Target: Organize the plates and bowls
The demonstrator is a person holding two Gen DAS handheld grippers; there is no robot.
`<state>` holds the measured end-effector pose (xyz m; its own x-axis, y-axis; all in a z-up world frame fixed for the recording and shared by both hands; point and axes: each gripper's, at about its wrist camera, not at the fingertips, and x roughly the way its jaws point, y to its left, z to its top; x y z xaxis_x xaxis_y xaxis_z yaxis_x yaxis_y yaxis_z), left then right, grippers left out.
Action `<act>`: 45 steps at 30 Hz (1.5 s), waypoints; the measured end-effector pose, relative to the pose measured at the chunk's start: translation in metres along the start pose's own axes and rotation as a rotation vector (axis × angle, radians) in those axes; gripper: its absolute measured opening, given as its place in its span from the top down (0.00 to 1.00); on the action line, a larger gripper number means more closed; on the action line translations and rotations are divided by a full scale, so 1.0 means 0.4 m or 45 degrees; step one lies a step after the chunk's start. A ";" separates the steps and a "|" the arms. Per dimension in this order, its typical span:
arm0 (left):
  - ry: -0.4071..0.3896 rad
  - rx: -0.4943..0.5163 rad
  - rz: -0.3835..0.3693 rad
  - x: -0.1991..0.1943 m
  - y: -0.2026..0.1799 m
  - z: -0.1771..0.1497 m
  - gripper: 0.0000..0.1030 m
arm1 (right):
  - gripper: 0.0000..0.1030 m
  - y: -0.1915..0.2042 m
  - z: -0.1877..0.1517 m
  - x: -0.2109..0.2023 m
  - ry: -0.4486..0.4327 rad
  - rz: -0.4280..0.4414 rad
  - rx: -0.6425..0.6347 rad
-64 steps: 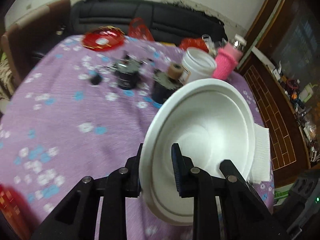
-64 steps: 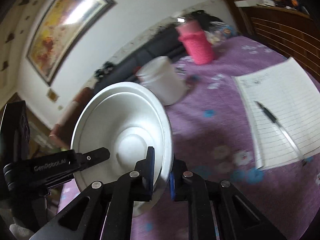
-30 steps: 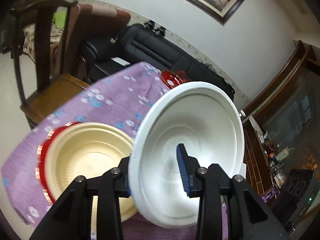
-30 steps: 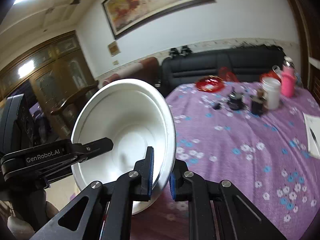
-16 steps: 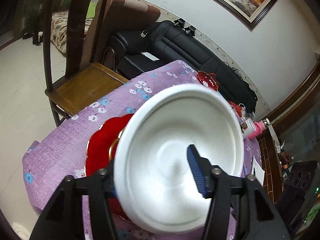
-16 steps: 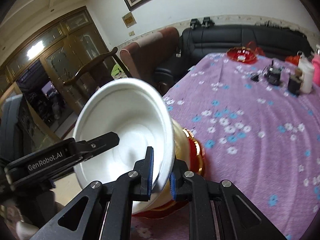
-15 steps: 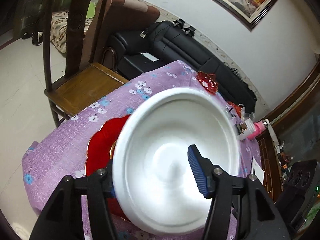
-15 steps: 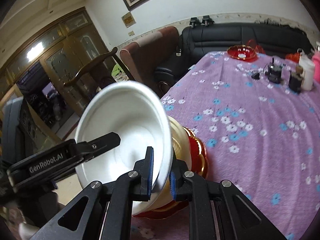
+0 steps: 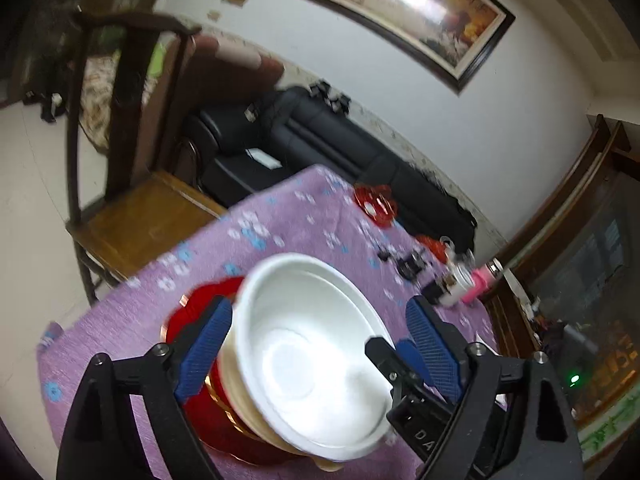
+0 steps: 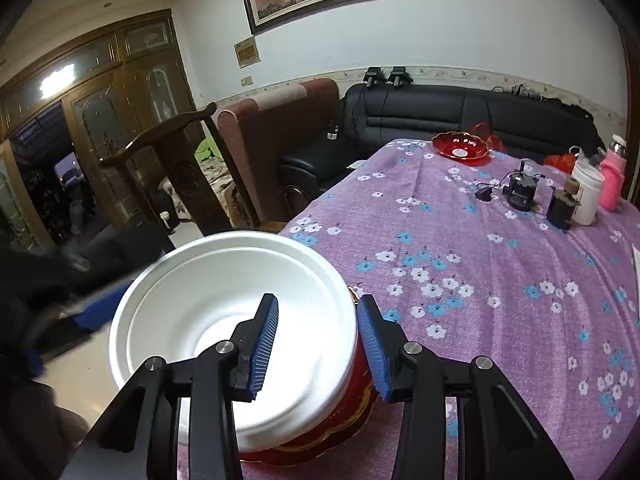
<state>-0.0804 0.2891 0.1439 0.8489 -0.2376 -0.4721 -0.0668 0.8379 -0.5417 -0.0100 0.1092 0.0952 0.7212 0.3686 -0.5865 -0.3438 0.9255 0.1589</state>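
Now set down on the stack at the near corner of the bench [image 10: 500, 280], no longer carried tilted in the air: white bowl [image 10: 224, 320], nested in a cream bowl [image 9: 236, 392] that sits on a red plate [image 9: 200, 308]. Spread wide on both sides of the white bowl and opening further, touching nothing: jaws of the left gripper [image 9: 316, 344]. Opening as well, straddling the bowl's near rim with one blue pad inside and one outside, neither pressing on it: jaws of the right gripper [image 10: 316, 344]. Purple flowered cloth over the bench. Farther back on it, well apart from the stack: a second red plate [image 10: 460, 148], a white jar [image 10: 586, 196], a pink bottle [image 10: 612, 178] and small dark objects.
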 end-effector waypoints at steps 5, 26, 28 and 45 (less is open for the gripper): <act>-0.133 0.088 0.120 -0.055 -0.028 0.006 0.12 | 0.53 -0.013 0.004 -0.041 -0.106 0.023 0.025; -0.389 0.323 0.589 -0.170 -0.167 -0.122 0.00 | 0.25 -0.114 -0.136 -0.225 -0.222 -0.059 0.250; -0.381 0.331 0.588 -0.172 -0.175 -0.131 0.00 | 0.24 -0.109 -0.149 -0.231 -0.221 -0.071 0.231; -0.327 0.398 0.599 -0.160 -0.208 -0.178 0.00 | 0.20 -0.053 -0.191 -0.230 -0.179 -0.070 0.103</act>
<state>-0.1666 0.1995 0.1698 0.8675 0.2857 -0.4072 -0.3410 0.9375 -0.0688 -0.1148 0.0492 0.0851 0.8166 0.3208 -0.4798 -0.2565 0.9464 0.1963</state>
